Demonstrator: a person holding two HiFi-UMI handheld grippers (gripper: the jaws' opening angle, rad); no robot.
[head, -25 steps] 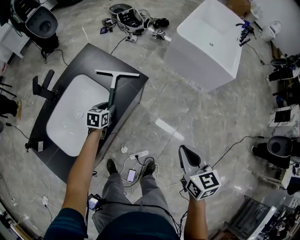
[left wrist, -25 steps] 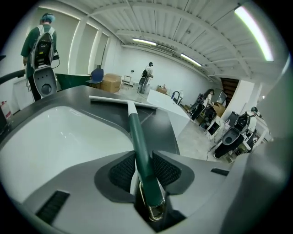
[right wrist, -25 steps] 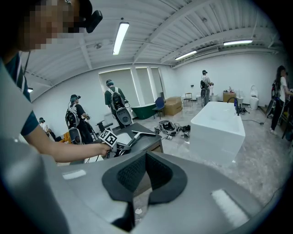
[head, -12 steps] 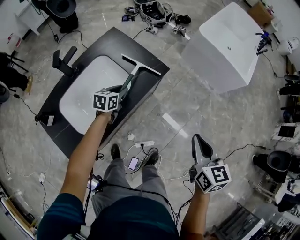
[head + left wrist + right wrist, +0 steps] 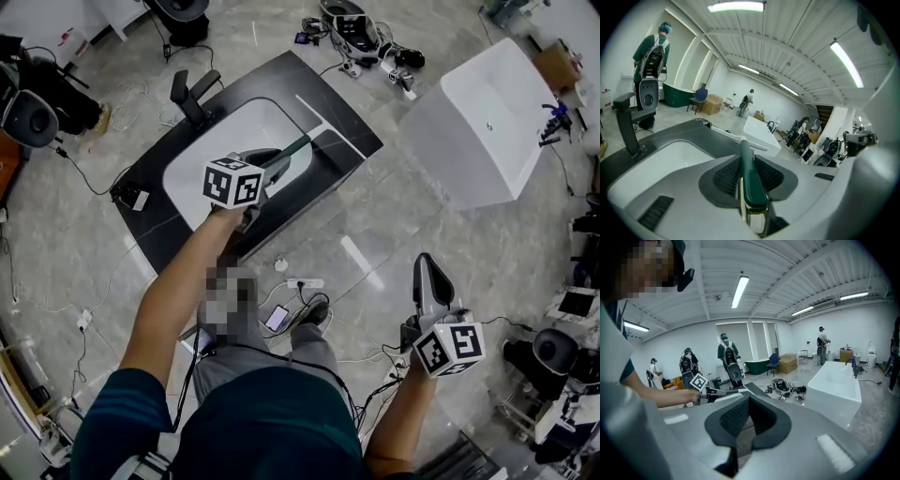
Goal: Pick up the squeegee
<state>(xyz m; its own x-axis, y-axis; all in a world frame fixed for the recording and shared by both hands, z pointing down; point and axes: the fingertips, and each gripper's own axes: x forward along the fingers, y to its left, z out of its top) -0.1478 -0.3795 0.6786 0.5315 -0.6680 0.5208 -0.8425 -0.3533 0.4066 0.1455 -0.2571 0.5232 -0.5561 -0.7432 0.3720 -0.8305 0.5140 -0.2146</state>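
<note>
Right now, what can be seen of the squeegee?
The squeegee is T-shaped: a smooth, dark green, plastic-looking handle with a metallic end piece nearest the camera, and a long pale blade across the far end. The left gripper, whose jaws have just been closing, clamps the handle between its ribbed pads. It points away from the person, over the black countertop; nothing else visibly touches it.

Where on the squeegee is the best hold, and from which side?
Grip the squeegee by its green handle, from the free end opposite the blade. The handle is narrow and straight, fitting the left tongs shut on it; the blade is wide and thin.
</note>
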